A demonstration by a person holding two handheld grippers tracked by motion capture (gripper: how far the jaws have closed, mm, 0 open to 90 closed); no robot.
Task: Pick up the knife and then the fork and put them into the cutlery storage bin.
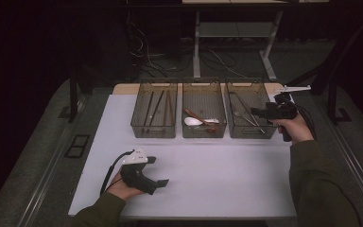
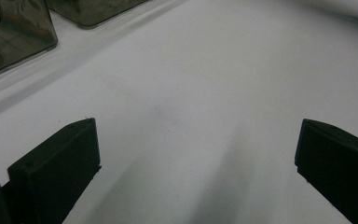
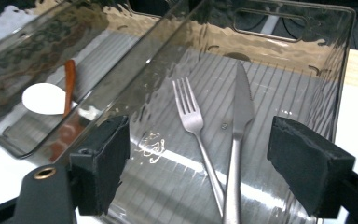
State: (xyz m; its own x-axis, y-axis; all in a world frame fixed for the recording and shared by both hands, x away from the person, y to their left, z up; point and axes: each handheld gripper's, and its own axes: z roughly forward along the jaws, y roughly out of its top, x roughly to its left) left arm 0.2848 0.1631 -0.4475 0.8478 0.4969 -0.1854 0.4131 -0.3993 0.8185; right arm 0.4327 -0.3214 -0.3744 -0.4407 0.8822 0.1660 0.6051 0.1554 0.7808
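Three smoky see-through bins stand in a row at the back of the white table (image 1: 217,175). The right bin (image 1: 253,131) holds a metal fork (image 3: 189,112) and a metal knife (image 3: 240,107) lying side by side. My right gripper (image 1: 260,113) hovers at that bin's right side, pointing into it. Its jaws are open and empty, and the right gripper (image 3: 200,130) frames the fork and knife below. My left gripper (image 1: 157,171) rests low at the table's front left, open. Bare white tabletop lies between the jaws of the left gripper (image 2: 196,140).
The middle bin (image 1: 204,131) holds a white spoon (image 3: 44,99) and a brown spoon (image 3: 69,84). The left bin (image 1: 154,130) holds dark chopsticks (image 1: 157,106). Beyond the table stand desk legs and cables on the floor.
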